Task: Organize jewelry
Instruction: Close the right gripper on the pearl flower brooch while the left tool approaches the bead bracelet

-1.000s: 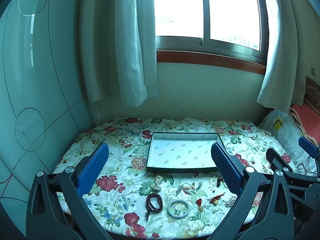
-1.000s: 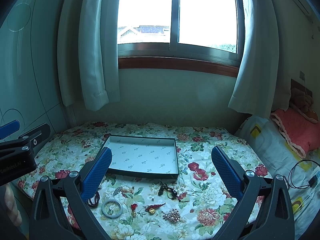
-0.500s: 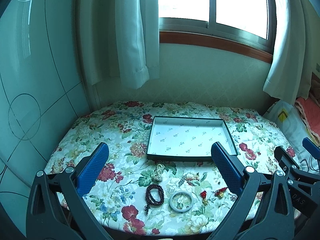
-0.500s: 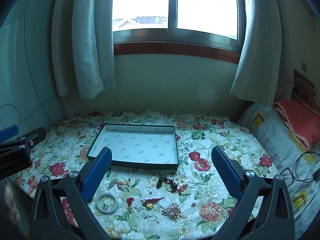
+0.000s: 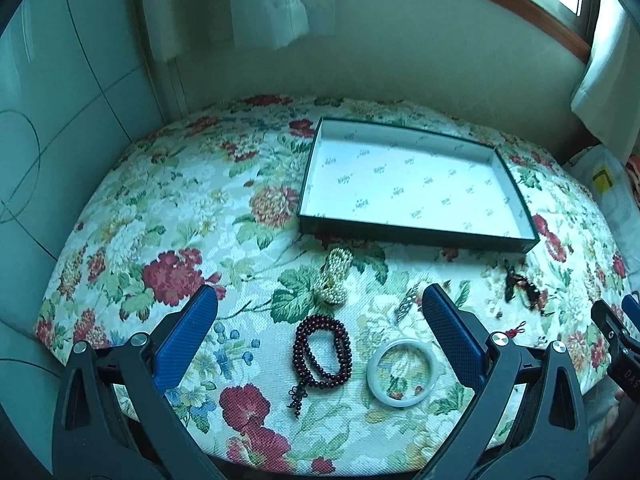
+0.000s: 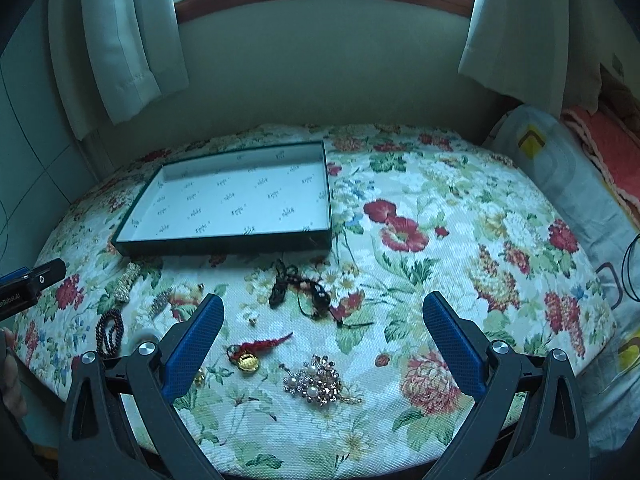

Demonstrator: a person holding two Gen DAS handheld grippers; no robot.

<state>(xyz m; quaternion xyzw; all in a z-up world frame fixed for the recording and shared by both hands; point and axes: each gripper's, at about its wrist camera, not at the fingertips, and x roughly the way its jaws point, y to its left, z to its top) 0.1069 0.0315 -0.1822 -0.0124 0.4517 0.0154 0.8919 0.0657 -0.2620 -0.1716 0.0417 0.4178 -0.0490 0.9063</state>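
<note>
A shallow dark-green tray (image 5: 416,236) (image 6: 224,246) with a white printed lining lies bare on the floral tablecloth. In front of it lie a pearl bracelet (image 5: 338,276) (image 6: 126,282), a dark red bead bracelet (image 5: 322,354) (image 6: 110,330), a white bangle (image 5: 401,376), a black cord bracelet (image 5: 520,286) (image 6: 300,288), a red tassel with a gold charm (image 6: 256,350) and a pearl brooch (image 6: 320,382). My left gripper (image 5: 319,304) hangs open above the bead bracelet. My right gripper (image 6: 324,308) hangs open above the cord bracelet and brooch. Neither holds anything.
A small silver leaf piece (image 5: 406,304) (image 6: 160,302) lies between the pearl bracelet and the bangle. The table ends at a wall with curtains (image 6: 128,40) behind. Pillows (image 6: 560,168) lie to the right. A hand (image 6: 10,372) shows at the left edge.
Both grippers have dropped and tilted down toward the table, so the jewelry and tray look much larger. Nothing on the table has moved, and both grippers stay open.
</note>
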